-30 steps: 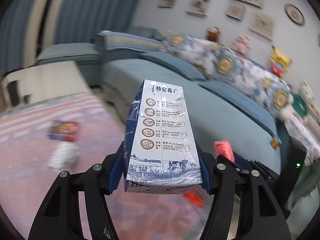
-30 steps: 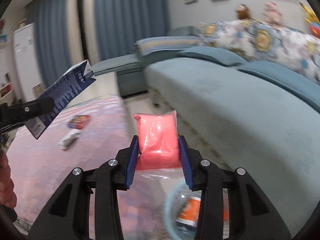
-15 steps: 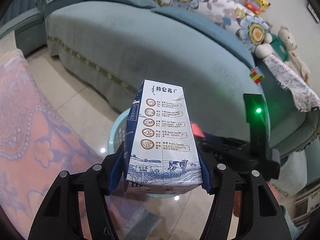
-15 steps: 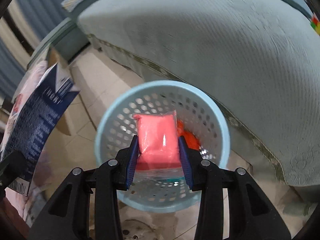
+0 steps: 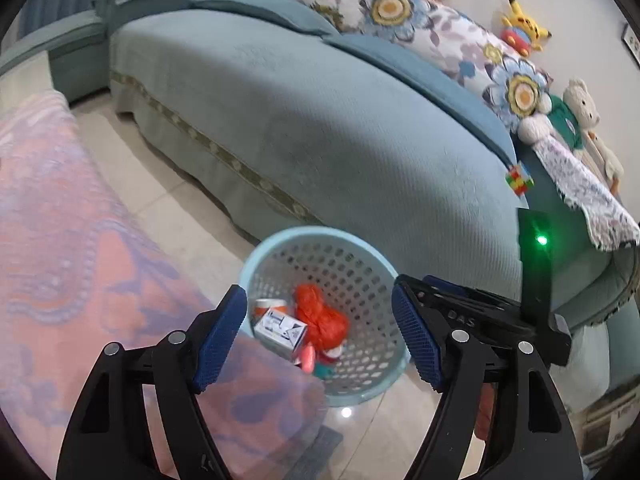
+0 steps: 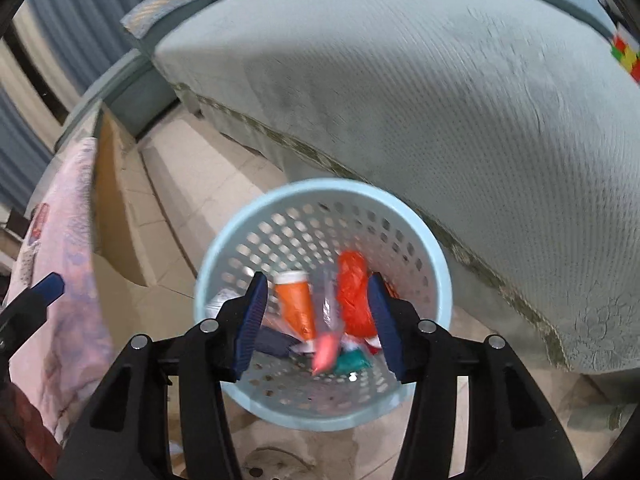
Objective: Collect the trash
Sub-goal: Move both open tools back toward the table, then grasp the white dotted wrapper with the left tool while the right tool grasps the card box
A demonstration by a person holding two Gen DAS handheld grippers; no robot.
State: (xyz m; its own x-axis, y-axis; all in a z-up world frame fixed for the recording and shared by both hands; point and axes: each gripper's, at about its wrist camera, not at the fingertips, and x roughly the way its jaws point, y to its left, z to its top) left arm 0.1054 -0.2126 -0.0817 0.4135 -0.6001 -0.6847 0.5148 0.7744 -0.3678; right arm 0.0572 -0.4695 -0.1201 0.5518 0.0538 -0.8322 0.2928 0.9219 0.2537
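Both grippers, left [image 5: 320, 336] and right [image 6: 316, 322], hang with jaws spread, empty, above the round pale-blue perforated plastic basket [image 6: 436, 252] on the tiled floor. The white milk carton [image 5: 280, 330] and pink plastic packet [image 6: 326, 350] lie inside; lowering either gripper might tip the light basket.

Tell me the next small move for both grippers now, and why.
Probably lift both away from the basket and turn toward the rug for more trash. The left gripper and right gripper both stand open and empty above it, and the milk carton and pink packet are already inside with the orange bag, so nothing seems left to release here.
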